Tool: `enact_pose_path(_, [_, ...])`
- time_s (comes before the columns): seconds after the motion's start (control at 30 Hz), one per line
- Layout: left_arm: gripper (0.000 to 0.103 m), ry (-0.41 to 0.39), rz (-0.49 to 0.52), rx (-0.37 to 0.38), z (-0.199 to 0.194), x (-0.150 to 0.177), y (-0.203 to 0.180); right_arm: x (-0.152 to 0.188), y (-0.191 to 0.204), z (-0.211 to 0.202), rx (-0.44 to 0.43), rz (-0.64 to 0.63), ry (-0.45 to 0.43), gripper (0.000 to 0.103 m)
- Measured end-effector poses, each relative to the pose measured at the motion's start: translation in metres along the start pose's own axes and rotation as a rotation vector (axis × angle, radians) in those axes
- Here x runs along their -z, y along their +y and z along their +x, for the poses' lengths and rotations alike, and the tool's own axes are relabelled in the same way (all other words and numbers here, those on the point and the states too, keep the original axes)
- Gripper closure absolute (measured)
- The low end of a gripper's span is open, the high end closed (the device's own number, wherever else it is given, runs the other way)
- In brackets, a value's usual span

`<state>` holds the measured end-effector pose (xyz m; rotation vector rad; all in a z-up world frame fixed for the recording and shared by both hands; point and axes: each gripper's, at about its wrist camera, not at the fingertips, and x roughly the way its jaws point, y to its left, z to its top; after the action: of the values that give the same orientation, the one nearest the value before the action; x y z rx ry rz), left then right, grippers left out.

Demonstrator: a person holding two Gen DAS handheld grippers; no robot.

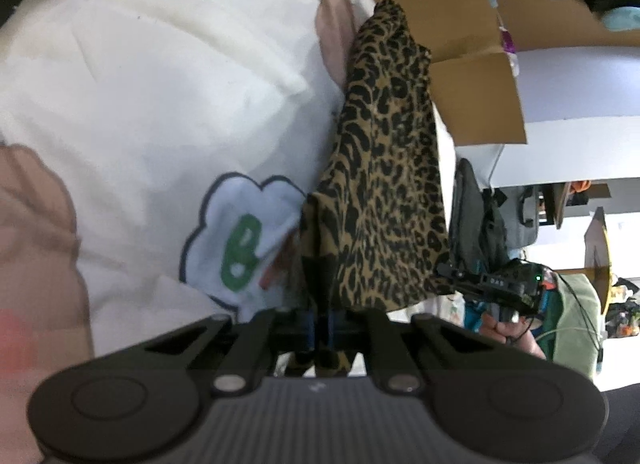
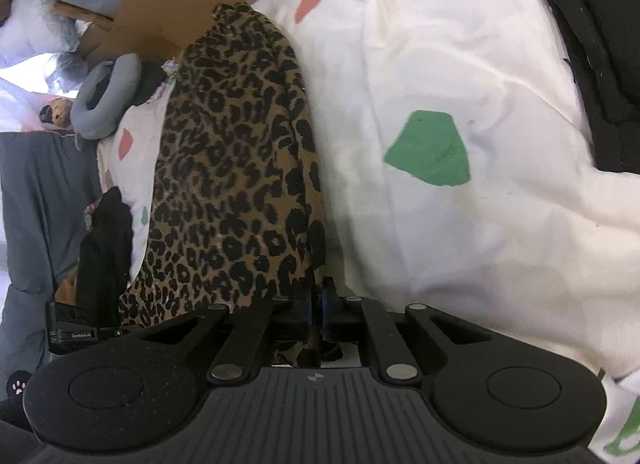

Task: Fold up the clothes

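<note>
A leopard-print garment point(image 1: 384, 167) hangs lifted over a white bedsheet point(image 1: 140, 83) printed with coloured shapes. My left gripper point(image 1: 320, 328) is shut on one corner of the garment, with cloth pinched between its blue pads. In the right wrist view the same garment point(image 2: 232, 167) stretches away from my right gripper point(image 2: 318, 304), which is shut on another corner. The sheet point(image 2: 460, 63) lies to the right of it. The right gripper's body point(image 1: 500, 284) shows at the far side of the cloth in the left wrist view.
Cardboard boxes point(image 1: 452, 35) stand beyond the bed's edge. A grey bag point(image 1: 476, 219) and clutter sit on the floor. In the right wrist view a grey neck pillow point(image 2: 108, 95), dark clothes point(image 2: 104, 240) and a grey cover point(image 2: 36, 203) lie to the left.
</note>
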<state>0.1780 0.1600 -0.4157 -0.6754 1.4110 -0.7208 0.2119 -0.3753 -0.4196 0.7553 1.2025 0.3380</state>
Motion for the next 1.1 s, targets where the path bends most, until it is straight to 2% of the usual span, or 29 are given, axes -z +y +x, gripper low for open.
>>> enact_pose_path(0.43, [0.098,0.03,-0.007,-0.01,-0.027,0.024,-0.012,0.024,0.007,-0.025,-0.069,-0.003,0.051,0.101])
enact_pose_path(0.67, [0.098,0.059,-0.037,-0.01,-0.049,0.05,-0.017,0.048,0.018,-0.045,-0.101,-0.032,0.105,0.101])
enact_pose_path(0.8, [0.098,0.038,-0.068,-0.001,-0.051,0.065,-0.012,0.06,0.02,-0.054,-0.123,-0.03,0.133,0.101])
enact_pose_path(1.0, [0.098,0.056,-0.087,-0.015,-0.039,0.064,-0.006,0.067,0.014,-0.051,-0.127,0.004,0.106,0.101])
enact_pose_path(1.1, [0.098,0.024,-0.086,-0.008,-0.043,0.057,-0.009,0.068,0.01,-0.049,-0.141,0.033,0.081,0.101])
